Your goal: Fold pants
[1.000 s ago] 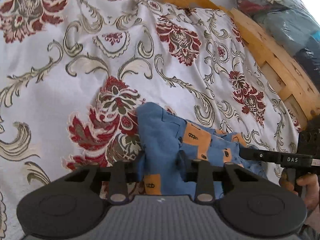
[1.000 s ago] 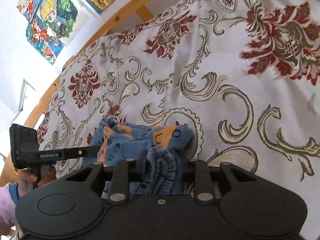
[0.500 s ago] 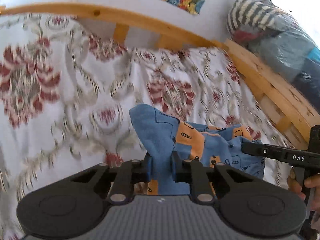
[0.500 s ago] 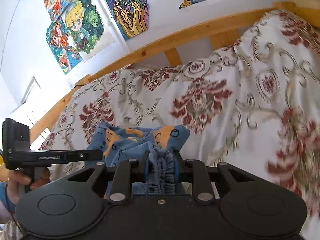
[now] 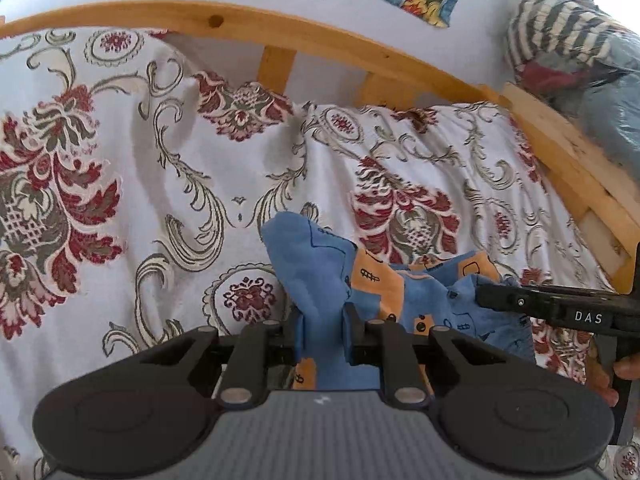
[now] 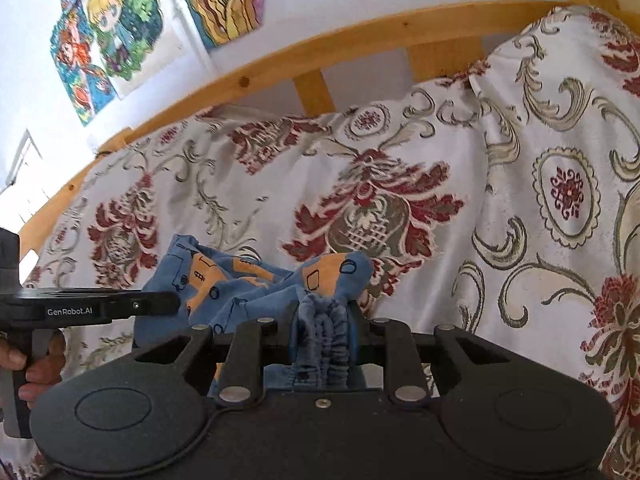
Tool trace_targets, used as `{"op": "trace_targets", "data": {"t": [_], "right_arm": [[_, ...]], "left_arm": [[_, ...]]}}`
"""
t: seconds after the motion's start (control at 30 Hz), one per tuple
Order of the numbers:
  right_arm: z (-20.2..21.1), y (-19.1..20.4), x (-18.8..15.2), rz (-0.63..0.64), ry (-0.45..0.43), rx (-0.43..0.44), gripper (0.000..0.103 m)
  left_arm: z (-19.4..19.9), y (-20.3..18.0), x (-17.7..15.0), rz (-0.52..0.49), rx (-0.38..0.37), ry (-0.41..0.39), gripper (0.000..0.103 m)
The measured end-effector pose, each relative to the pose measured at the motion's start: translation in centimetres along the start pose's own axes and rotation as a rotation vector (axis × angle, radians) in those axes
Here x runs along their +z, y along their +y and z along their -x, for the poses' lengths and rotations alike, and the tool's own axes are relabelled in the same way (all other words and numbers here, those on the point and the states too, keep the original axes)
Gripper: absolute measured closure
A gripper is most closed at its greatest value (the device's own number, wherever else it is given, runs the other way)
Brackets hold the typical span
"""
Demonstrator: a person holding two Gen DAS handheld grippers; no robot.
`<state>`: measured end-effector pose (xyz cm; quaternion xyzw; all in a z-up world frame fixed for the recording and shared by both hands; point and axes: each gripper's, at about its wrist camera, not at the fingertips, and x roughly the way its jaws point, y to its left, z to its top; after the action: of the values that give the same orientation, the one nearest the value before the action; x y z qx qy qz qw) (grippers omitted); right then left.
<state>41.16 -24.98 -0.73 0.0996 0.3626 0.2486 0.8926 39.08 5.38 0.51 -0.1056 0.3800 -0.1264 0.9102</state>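
Small blue pants [image 5: 320, 276] with orange patches hang bunched between both grippers above the patterned bedspread [image 5: 160, 184]. My left gripper [image 5: 322, 332] is shut on a plain blue corner of the pants. My right gripper [image 6: 322, 336] is shut on the gathered elastic waistband of the pants [image 6: 240, 280]. The right gripper shows at the right edge of the left wrist view [image 5: 496, 300], and the left gripper at the left edge of the right wrist view [image 6: 168, 304]. The lower part of the pants is hidden behind the gripper bodies.
A wooden bed rail [image 5: 280, 36] curves along the far side and right of the bed. Bagged striped and blue bedding [image 5: 580, 56] sits beyond the rail at the right. Colourful posters [image 6: 108, 32] hang on the white wall.
Both grippers have lifted the pants off the bedspread and tilted up, so the rail and wall came into view. The left jaws closed tighter on the cloth.
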Motion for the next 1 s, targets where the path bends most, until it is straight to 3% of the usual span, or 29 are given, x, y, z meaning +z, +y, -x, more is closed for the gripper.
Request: {"op": "trace_targets", "data": {"t": [0.13, 0.2, 0.27, 0.33, 0.4, 0.53, 0.83, 1.0], "right_arm": [[-0.5, 0.1, -0.4, 0.027, 0.012, -0.025, 0.074], [-0.4, 0.3, -0.5, 0.033, 0.017, -0.049, 0.066], [-0.1, 0.4, -0.7, 0.032, 0.013, -0.065, 0.060], [0.9, 0.7, -1.0, 0.024, -0.002, -0.077, 0.048], [2.4, 1.3, -1.7, 0.032, -0.032, -0.090, 0.033], [5.7, 3.5, -4.0, 0.055, -0.092, -0.119, 0.024], [13.0, 8.7, -9.6, 0.088, -0.183, -0.179, 0.010], [16.7, 10.6, -13.2, 0.087, -0.216, -0.197, 0.003]], "left_arm": [[-1.0, 0.1, -0.3, 0.003, 0.020, 0.013, 0.079], [-0.9, 0.1, -0.4, 0.005, 0.037, 0.016, 0.075], [-0.7, 0.1, -0.4, 0.009, 0.052, 0.016, 0.065], [0.0, 0.1, -0.4, 0.022, 0.066, 0.006, 0.039], [1.3, 0.1, -0.7, 0.037, 0.078, -0.026, 0.030], [4.4, -1.2, -2.4, 0.008, 0.107, -0.070, 0.013], [12.1, -6.4, -7.9, -0.085, 0.159, -0.166, 0.001], [15.5, -8.3, -11.7, -0.095, 0.207, -0.209, 0.001]]}}
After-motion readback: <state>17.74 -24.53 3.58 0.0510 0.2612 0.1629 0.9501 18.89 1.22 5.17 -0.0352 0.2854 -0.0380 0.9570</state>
